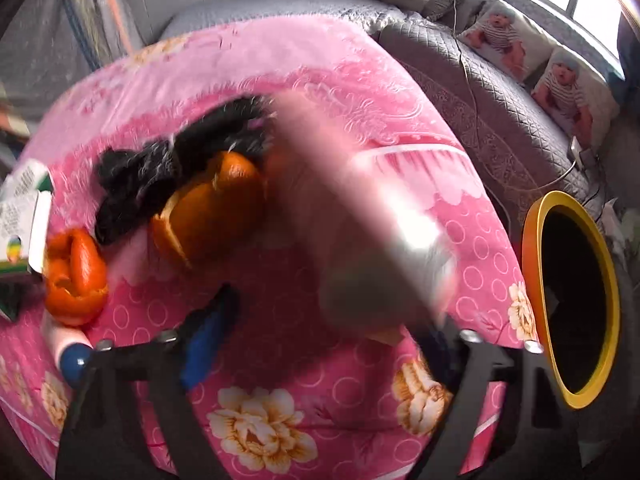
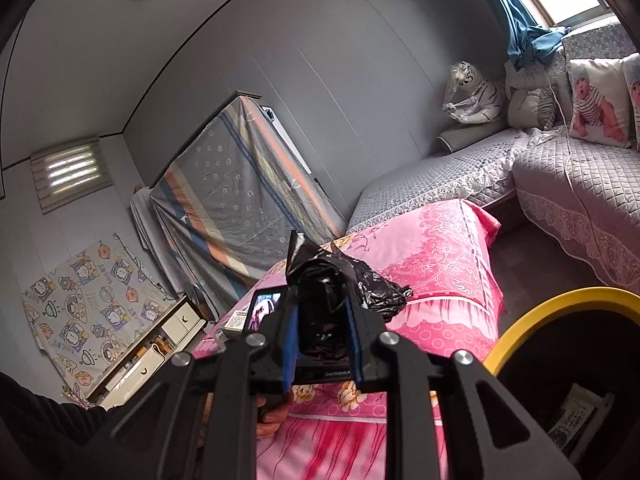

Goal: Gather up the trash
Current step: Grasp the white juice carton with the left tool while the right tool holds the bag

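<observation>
In the left wrist view two orange peels (image 1: 216,208) (image 1: 76,280) lie on the pink flowered cloth (image 1: 280,432), beside a crumpled black plastic bag (image 1: 152,176). My left gripper (image 1: 328,316) points down at them. A blurred pink and silver object (image 1: 376,240) stands between its jaws, close to the right one; the blue left pad (image 1: 206,336) is apart from it. In the right wrist view my right gripper (image 2: 322,308) is shut on a crumpled black plastic bag (image 2: 376,292) over the pink table (image 2: 440,260).
A yellow-rimmed bin (image 1: 536,264) (image 2: 560,296) with a dark inside stands at the table's right edge. A white and green carton (image 1: 24,216) and a white tube with a blue end (image 1: 72,354) lie at the left. A grey quilted sofa (image 2: 580,184) runs along the back.
</observation>
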The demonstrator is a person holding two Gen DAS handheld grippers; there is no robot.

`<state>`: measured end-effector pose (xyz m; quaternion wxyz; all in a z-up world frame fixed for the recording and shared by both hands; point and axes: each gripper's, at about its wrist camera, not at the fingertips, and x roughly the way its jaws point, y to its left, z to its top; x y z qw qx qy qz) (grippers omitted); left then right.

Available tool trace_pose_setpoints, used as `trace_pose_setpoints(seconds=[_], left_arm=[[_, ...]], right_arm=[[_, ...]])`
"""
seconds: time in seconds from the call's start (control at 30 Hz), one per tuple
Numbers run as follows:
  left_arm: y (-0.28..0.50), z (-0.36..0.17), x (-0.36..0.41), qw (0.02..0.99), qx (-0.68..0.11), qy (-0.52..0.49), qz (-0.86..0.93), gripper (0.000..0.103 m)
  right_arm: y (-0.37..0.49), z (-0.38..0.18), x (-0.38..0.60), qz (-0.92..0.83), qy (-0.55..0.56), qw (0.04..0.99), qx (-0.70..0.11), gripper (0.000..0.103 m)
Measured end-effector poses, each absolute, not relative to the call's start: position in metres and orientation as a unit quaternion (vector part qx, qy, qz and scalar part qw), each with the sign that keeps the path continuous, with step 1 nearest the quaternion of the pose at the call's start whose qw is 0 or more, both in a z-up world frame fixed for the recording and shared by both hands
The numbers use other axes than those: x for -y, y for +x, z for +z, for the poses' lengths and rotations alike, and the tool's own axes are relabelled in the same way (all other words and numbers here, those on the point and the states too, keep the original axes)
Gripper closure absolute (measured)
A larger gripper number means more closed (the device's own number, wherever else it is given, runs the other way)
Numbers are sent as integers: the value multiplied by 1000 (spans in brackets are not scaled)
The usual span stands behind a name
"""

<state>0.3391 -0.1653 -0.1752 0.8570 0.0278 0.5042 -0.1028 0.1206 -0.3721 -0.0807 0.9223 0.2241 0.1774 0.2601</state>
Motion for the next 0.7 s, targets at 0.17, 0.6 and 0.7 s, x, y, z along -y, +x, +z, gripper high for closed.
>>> trace_pose_setpoints(seconds=[0.17,0.6,0.7], left_arm=[[332,-168,146,862,-495,12,-103,85],[300,-128,131,891,-423,13,-162,25],[325,-135,148,879,-450,21,-159,25]], right_arm=[[117,-75,363,260,214,925,-176,84],[127,-72,333,283,193,921,-187,83],[131,-73,329,287,198,918,-189,83]])
